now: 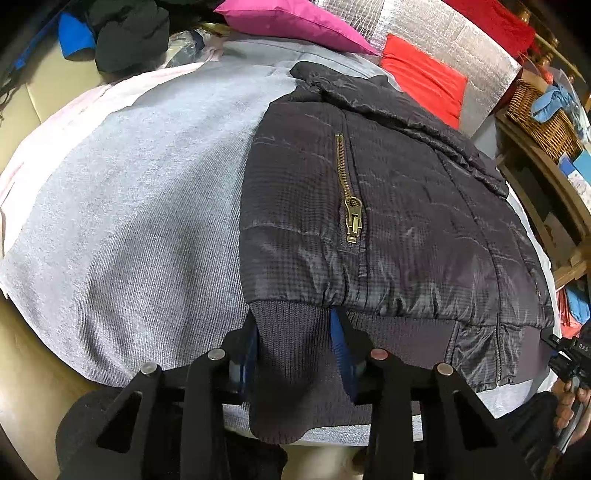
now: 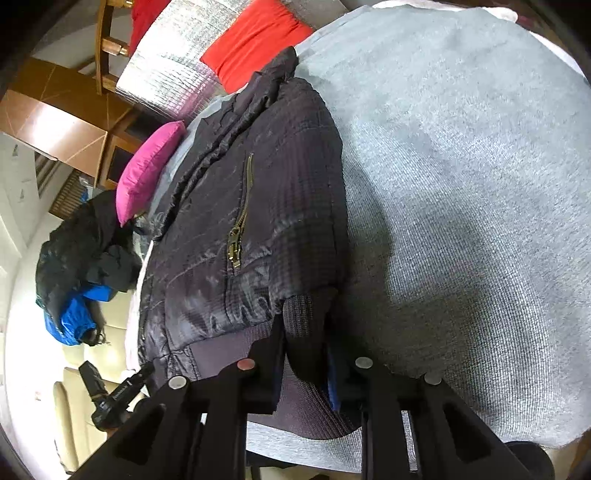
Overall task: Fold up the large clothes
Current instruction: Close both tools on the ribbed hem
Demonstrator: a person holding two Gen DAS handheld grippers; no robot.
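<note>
my left hand-held gripper (image 1: 295, 339) is clamped on the ribbed knit hem (image 1: 291, 332) of the dark quilted puffer jacket (image 1: 388, 206), the hem bunched between the blue-padded fingers (image 1: 338, 332). the jacket lies flat on the grey knit blanket (image 1: 129, 206), stretching away from the hem toward the red cushion (image 1: 424, 77), its brass pocket zipper (image 1: 349, 192) just beyond my grip. my right hand-held gripper (image 2: 306, 354) is clamped on the ribbed knit at the jacket's other hem corner (image 2: 303, 314), that knit folded between its fingers. a magenta cushion (image 1: 295, 22) sits beyond the jacket's collar, and a wicker basket (image 1: 539, 118) stands off to the jacket's side.
</note>
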